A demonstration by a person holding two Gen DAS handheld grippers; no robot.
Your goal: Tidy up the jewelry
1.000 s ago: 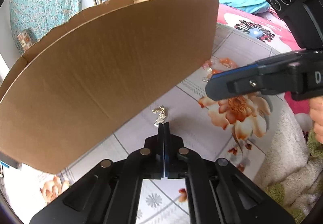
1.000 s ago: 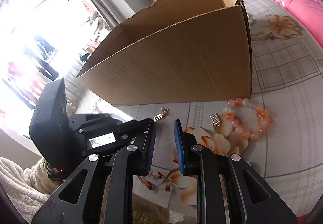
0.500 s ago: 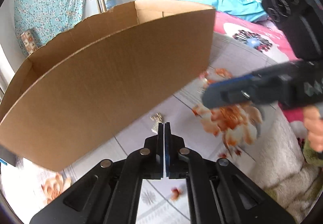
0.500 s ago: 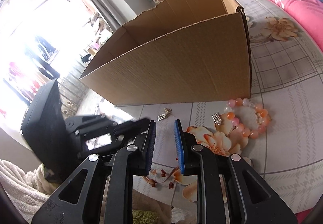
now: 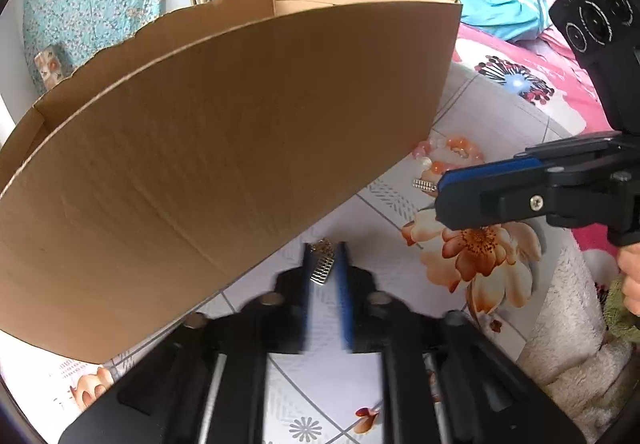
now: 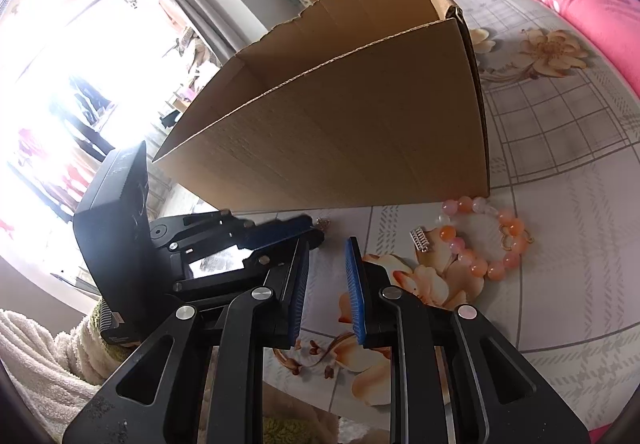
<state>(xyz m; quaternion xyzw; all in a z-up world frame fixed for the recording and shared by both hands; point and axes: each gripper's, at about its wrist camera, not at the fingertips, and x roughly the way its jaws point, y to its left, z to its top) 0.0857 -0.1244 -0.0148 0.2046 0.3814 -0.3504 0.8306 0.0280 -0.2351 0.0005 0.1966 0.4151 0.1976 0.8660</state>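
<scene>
A small silver earring point(image 5: 322, 268) lies on the flowered cloth at the foot of the cardboard box point(image 5: 240, 143). My left gripper point(image 5: 324, 256) has a blue pad on each side of it. The jaws are opening and the pads do not press on the earring. A second silver earring point(image 6: 420, 240) lies beside a pink and orange bead bracelet point(image 6: 496, 270) near the box's right corner point(image 6: 360, 131). My right gripper point(image 6: 326, 248) hangs open above the cloth with nothing between its pads. The left gripper's tip point(image 6: 308, 228) sits just left of it.
The flowered cloth point(image 5: 400, 228) covers the surface. A white fluffy towel point(image 5: 568, 324) lies along the near edge. Pink bedding point(image 6: 580, 3) rises behind the cloth on the right. A person's hand point(image 5: 630, 284) holds the right gripper's handle.
My left gripper has moved forward onto the silver earring and its shut jaws have parted around it. The right gripper has stayed where it was.
</scene>
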